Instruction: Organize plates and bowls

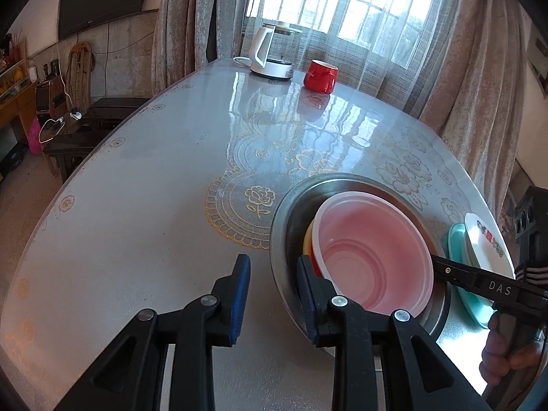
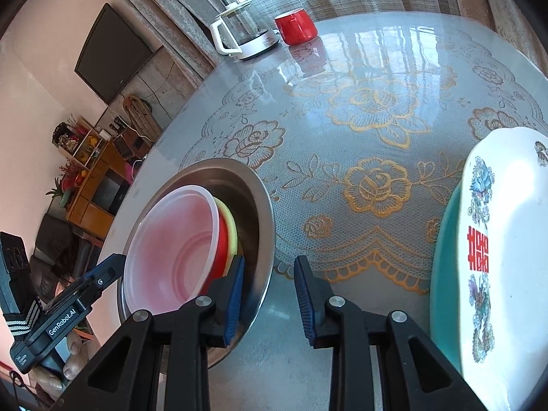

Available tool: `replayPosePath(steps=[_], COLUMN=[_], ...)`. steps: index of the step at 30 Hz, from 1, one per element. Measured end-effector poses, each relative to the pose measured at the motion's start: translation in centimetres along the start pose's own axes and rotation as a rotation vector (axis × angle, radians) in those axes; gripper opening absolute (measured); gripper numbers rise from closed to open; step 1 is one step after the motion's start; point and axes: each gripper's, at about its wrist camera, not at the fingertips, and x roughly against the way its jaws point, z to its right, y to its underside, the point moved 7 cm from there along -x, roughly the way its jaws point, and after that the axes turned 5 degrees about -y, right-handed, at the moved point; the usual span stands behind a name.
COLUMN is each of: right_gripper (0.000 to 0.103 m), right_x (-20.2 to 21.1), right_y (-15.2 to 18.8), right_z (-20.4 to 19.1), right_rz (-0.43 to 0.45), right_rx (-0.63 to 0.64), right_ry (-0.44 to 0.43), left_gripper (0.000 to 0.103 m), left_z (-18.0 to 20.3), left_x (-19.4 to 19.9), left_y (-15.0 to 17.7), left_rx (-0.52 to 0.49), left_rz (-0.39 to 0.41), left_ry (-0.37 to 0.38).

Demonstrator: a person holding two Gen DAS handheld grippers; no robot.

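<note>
A steel basin [image 1: 287, 212] [image 2: 260, 191] stands on the table and holds nested bowls: a clear pinkish plastic bowl [image 1: 373, 250] [image 2: 171, 239] on top, then a red bowl [image 2: 223, 239] and a yellow bowl [image 2: 230, 226]. A white decorated plate [image 2: 507, 239] [image 1: 483, 236] lies on a teal plate [image 2: 445, 257] [image 1: 457, 239] to the right. My left gripper [image 1: 272, 289] is open, straddling the basin's left rim. My right gripper [image 2: 269, 294] is open, straddling the basin's right rim; it also shows in the left wrist view [image 1: 455, 272].
A white electric kettle [image 1: 272, 53] [image 2: 239, 34] and a red mug [image 1: 320, 76] [image 2: 296, 26] stand at the table's far side by the curtained window. The table edge [image 1: 85, 167] curves along the left, with low furniture beyond.
</note>
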Motion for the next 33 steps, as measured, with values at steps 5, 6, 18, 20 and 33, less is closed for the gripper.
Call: replayPosePath(steps=[5, 6, 18, 20, 33], right_gripper=[0.026, 0.023, 0.017, 0.018, 0.018], right_x=[-0.6, -0.7, 0.4, 1.5, 12.8], right_y=[-0.1, -0.1, -0.8, -1.1, -1.3], right_z=[-0.4, -0.5, -1.7, -1.8, 4.5], right_rz=[-0.016, -0.019, 0.014, 0.041, 0.236], right_rx=[0.023, 0.023, 0.072, 0.079, -0.025], right_ry=[0.006, -0.002, -0.019, -0.019, 0.072], left_gripper=[0.021, 0.019, 0.017, 0.017, 0.019], left_z=[0.1, 0.1, 1.2, 1.9, 14.5], left_x=[-0.7, -0.6, 1.2, 1.7, 4.3], left_y=[0.0, 0.0, -1.2, -1.7, -4.2], left_rx=[-0.003, -0.009, -0.051, -0.061, -0.223], left_rz=[-0.011, -0.006, 0.073, 0.089, 0.129], left_ry=[0.066, 0.077, 0.107, 0.116, 0.319])
